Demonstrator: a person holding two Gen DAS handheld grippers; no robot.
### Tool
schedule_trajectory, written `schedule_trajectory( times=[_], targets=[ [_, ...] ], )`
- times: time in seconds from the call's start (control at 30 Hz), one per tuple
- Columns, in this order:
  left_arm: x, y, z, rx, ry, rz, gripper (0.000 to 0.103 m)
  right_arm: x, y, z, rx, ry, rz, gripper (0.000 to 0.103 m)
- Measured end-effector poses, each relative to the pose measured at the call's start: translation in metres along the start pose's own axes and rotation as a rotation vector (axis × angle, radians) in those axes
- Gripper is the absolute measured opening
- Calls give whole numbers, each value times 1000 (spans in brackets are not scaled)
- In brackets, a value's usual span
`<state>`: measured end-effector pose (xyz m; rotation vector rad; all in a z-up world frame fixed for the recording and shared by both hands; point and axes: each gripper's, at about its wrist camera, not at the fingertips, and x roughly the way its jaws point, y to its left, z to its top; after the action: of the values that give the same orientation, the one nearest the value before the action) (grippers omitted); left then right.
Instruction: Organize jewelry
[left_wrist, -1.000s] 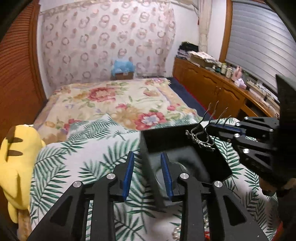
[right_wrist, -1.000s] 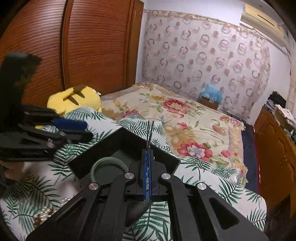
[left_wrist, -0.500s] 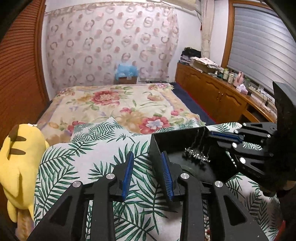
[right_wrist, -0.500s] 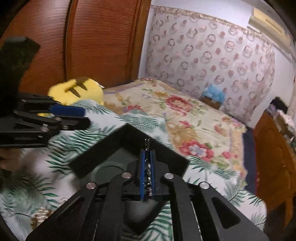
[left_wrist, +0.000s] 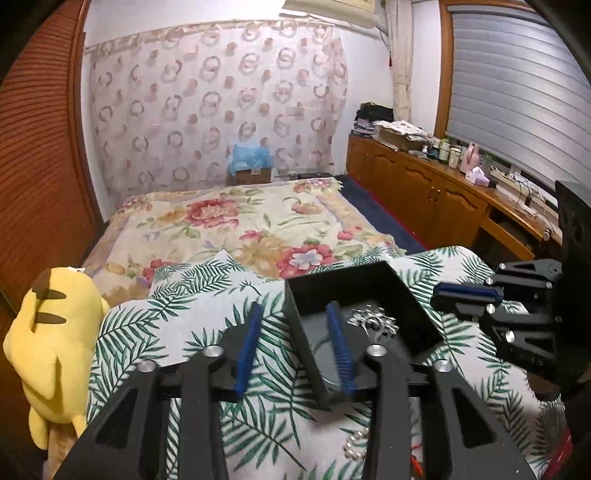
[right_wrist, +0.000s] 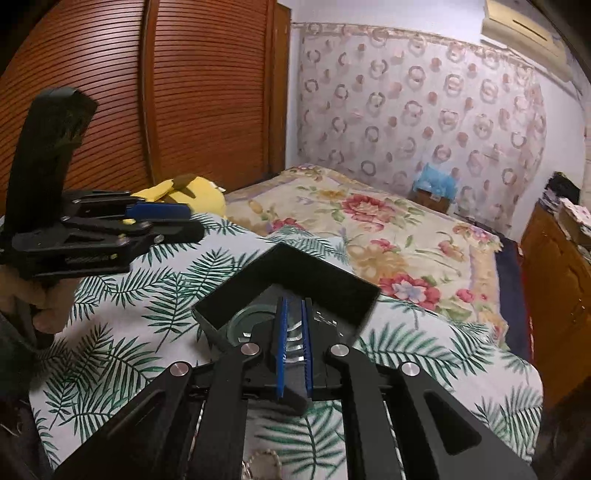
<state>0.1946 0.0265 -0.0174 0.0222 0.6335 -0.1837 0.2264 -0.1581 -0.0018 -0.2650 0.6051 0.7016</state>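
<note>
A black open box (left_wrist: 369, 284) (right_wrist: 295, 280) sits on a palm-leaf cloth (left_wrist: 192, 306). A silver ornate piece of jewelry (left_wrist: 373, 322) lies inside it, beside a green ring-shaped bangle (right_wrist: 243, 319). My left gripper (left_wrist: 291, 314) is open and straddles the box's near-left wall, one finger inside. It shows at the left of the right wrist view (right_wrist: 166, 218). My right gripper (right_wrist: 293, 306) is slightly open and empty just above the box's near edge. It also shows at the right of the left wrist view (left_wrist: 465, 295).
A pearl strand (left_wrist: 356, 443) and another beaded piece (right_wrist: 262, 461) lie on the cloth near me. A yellow plush toy (left_wrist: 48, 339) sits at the left. A floral bed (left_wrist: 240, 221) lies beyond, wooden cabinets (left_wrist: 424, 192) along the right wall.
My right gripper lowered the silver jewelry into the box, opened and drew back. The jewelry now lies in the box. My left gripper shifted slightly around the box wall.
</note>
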Motion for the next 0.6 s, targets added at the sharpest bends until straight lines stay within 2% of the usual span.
schedule_trajectory(
  times=[0.23, 0.3, 0.33, 0.37, 0.6],
  targets=[
    [-22, -19, -21, 30, 11, -20, 38, -27, -7, -28, 52, 11, -29, 9],
    [-27, -23, -31, 36, 18, -24, 38, -33, -7, -40, 64, 25, -33, 16],
    [-28, -26, -34, 39, 23, -27, 38, -35, -7, -46, 70, 31, -33, 25],
    [-29, -27, -39, 41, 28, -29, 39, -38, -6, -54, 81, 40, -31, 28],
    [-32, -28, -76, 23, 86, -46, 39, -42, 9, -91, 118, 98, -38, 28]
  ],
)
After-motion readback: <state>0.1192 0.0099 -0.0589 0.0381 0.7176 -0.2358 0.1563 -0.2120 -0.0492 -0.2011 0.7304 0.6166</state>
